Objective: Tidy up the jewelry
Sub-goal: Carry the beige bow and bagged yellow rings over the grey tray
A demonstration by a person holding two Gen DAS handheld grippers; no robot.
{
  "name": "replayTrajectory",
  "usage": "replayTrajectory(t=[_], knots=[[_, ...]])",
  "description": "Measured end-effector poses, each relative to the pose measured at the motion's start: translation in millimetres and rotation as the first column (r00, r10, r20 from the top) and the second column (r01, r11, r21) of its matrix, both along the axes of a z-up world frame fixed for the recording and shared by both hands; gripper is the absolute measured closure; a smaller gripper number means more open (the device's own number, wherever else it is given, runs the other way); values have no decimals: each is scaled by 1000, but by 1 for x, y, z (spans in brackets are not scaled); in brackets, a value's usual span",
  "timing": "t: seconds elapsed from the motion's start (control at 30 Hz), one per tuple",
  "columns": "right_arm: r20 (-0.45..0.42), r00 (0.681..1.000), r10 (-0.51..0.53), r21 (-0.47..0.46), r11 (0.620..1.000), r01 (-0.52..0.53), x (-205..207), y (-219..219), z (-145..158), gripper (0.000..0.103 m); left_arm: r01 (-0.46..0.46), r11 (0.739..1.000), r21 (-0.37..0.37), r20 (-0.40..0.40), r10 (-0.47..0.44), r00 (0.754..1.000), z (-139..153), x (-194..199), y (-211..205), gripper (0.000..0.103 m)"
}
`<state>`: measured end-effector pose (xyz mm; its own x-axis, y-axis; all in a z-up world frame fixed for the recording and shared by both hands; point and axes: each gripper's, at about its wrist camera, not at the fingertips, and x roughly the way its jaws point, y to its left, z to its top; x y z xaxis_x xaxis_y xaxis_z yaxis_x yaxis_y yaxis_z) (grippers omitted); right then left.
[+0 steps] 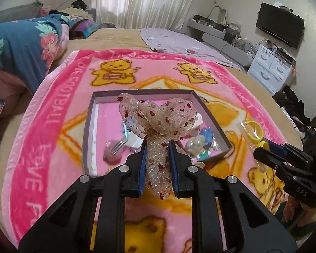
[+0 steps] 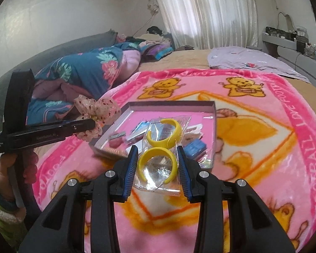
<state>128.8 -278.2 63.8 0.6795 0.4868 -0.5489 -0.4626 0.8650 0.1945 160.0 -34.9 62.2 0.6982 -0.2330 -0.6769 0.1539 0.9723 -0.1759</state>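
Observation:
My left gripper is shut on a sheer beige ribbon bow with red spots and holds it above the near edge of the shallow mirrored jewelry box. The bow also shows in the right wrist view, left of the box. My right gripper is shut on a clear bag of yellow hoop earrings, near the box's front edge. That bag shows in the left wrist view at the right. The box holds several small pieces, among them a blue item and a pearly piece.
The box lies on a pink teddy-bear blanket on a bed. A floral quilt is heaped at the left. A lilac sheet lies at the back. White drawers and a TV stand at the right.

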Motion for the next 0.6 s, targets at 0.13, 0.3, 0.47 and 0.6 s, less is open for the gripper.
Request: replayTrajectory(t=[0.13,0.3,0.47,0.6], knots=[[17,1000,-24,10,1000,24,7,-8,8,67,17,1000,6,2,-17,1000,2,9,-10,91],[33,998,-47,19,999,46,23,-16,20,67,37,999,24,-11,-36,999,-1,24,-23,91],[30,997,-66,17,998,66,42,-20,28,67,53,998,32,-35,-52,998,-9,36,-35,91],[28,997,-71,12,997,71,59,-18,32,67,62,997,44,-54,-60,997,-18,44,-41,91]])
